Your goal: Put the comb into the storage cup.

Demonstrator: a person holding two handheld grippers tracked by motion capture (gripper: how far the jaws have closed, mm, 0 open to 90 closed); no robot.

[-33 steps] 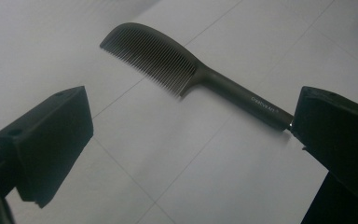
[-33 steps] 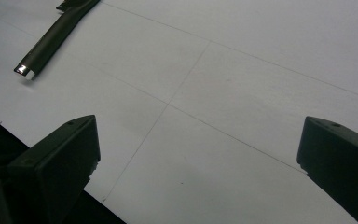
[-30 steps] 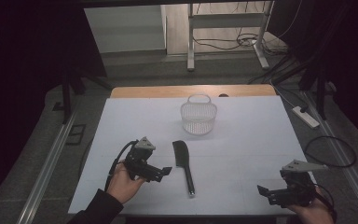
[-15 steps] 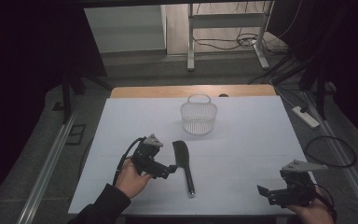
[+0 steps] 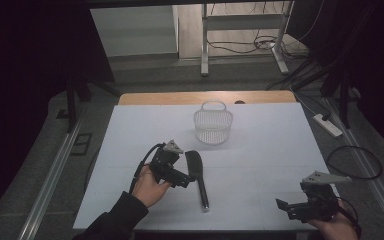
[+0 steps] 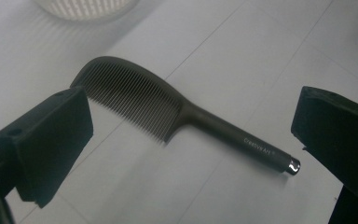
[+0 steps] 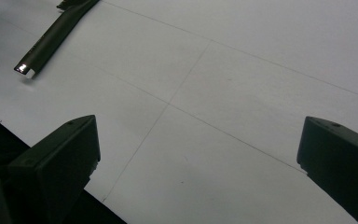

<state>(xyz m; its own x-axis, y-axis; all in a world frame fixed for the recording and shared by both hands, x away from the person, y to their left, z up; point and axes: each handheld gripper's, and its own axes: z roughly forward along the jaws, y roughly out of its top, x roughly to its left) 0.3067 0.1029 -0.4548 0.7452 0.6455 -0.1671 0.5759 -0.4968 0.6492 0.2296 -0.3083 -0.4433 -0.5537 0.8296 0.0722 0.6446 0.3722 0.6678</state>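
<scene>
A black comb (image 5: 198,172) with a long handle lies flat on the white table (image 5: 270,150), head toward the back. The left gripper view shows the comb (image 6: 168,114) lying between and beyond my two jaws, untouched. My left gripper (image 5: 184,179) is open, just left of the comb's head, its jaws pointing at it. At the front right corner my right gripper (image 5: 290,207) is open and holds nothing. The right gripper view has the comb's handle end (image 7: 51,35) far off at the upper left, and my right gripper (image 7: 196,149) stands over bare table.
A white slotted basket (image 5: 213,125) with a handle stands at the back middle, its base also at the top of the left gripper view (image 6: 84,7). The table's front edge runs close to both hands. Cables and a power strip (image 5: 328,125) lie on the floor to the right.
My left gripper has moved right and slightly forward, closing in on the comb's head. The right gripper and the comb have stayed put.
</scene>
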